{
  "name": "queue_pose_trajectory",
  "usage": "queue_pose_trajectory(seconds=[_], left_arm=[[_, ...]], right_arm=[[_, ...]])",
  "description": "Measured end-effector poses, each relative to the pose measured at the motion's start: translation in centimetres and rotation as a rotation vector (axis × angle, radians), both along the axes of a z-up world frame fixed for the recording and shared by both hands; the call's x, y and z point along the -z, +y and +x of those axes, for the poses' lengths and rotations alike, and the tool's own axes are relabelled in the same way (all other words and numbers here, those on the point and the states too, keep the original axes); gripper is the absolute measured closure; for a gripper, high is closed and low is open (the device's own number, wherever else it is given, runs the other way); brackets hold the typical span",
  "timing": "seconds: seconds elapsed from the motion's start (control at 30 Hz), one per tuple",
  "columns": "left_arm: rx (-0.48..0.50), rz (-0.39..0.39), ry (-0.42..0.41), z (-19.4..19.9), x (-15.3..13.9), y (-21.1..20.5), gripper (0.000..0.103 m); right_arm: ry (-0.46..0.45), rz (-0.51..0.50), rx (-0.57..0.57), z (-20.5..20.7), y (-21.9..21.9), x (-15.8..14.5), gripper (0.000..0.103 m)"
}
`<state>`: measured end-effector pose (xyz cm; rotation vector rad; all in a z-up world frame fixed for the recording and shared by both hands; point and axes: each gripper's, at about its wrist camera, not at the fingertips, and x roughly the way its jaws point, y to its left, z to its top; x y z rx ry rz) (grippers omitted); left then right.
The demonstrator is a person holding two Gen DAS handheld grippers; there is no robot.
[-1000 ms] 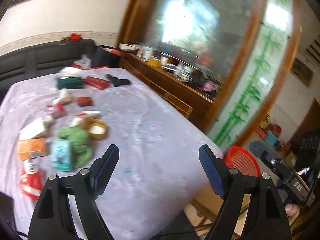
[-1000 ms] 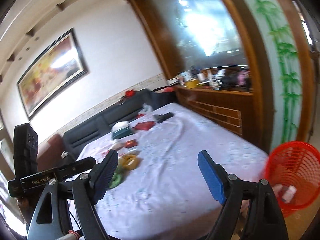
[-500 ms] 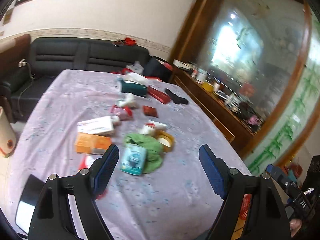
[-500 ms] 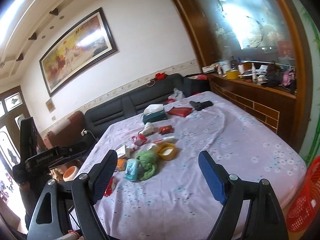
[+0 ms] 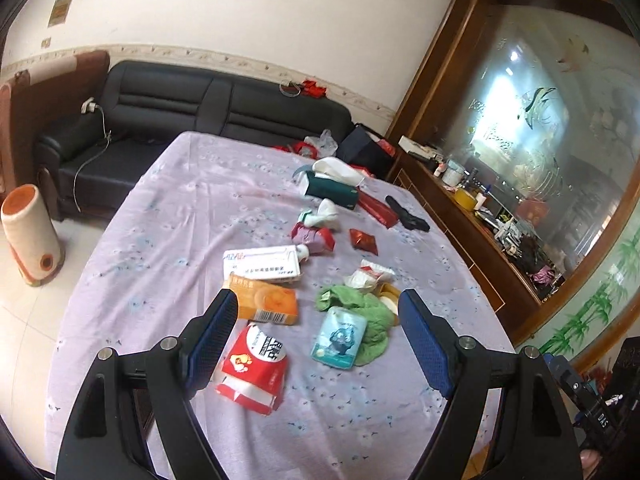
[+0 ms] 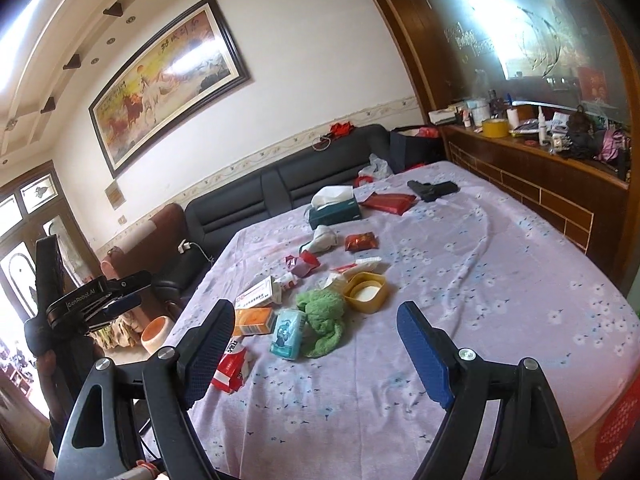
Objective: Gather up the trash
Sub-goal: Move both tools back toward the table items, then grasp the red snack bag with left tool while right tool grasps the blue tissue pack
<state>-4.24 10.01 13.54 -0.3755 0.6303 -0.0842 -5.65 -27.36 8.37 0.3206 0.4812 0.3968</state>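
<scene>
At right-view corner, red basket point(image 6: 620, 420), unseen left

Tabletop point(image 5: 168, 216) cloth: lilac, small floral print. Box point(image 5: 266, 303) orange. Packet point(image 5: 256, 368) red/white. Cloth point(image 5: 360, 308) green. Basket point(image 6: 618, 424) red mesh. Tong pads point(image 5: 420, 340) blue.

Red packet point(image 5: 253, 372), orange box point(image 5: 266, 303), teal pack point(image 5: 339, 337), probably wrappers, lie clustered.
</scene>
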Motion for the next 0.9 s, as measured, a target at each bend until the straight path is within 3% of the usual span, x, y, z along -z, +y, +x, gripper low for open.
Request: queue_pose_trajectory(seconds=[0.3,0.53,0.73,0.9], left_arm=[[0.046,0.065,0.100,2.1,4.1,-0.3,0.022],[0.095,0.117,0.221,4.5,8.9,-0.8,0.022],[0.148,0.109,0.325,6.6,12.6,-0.9,0.022],[0.139,0.155,0.383,7.9,14.2,-1.2,0.022]], right_arm=[[0.067,0.018,-0.055,3.5,2.1,1.7,0.016],[0.116,0.018,-0.119,6.0,4.7,3.2,0.016],[0.216,0.028,-0.213,9.3,8.2,6.2,0.016],[0.311,0.031,-0.262,12.3,11.1,9.6,0.019]])
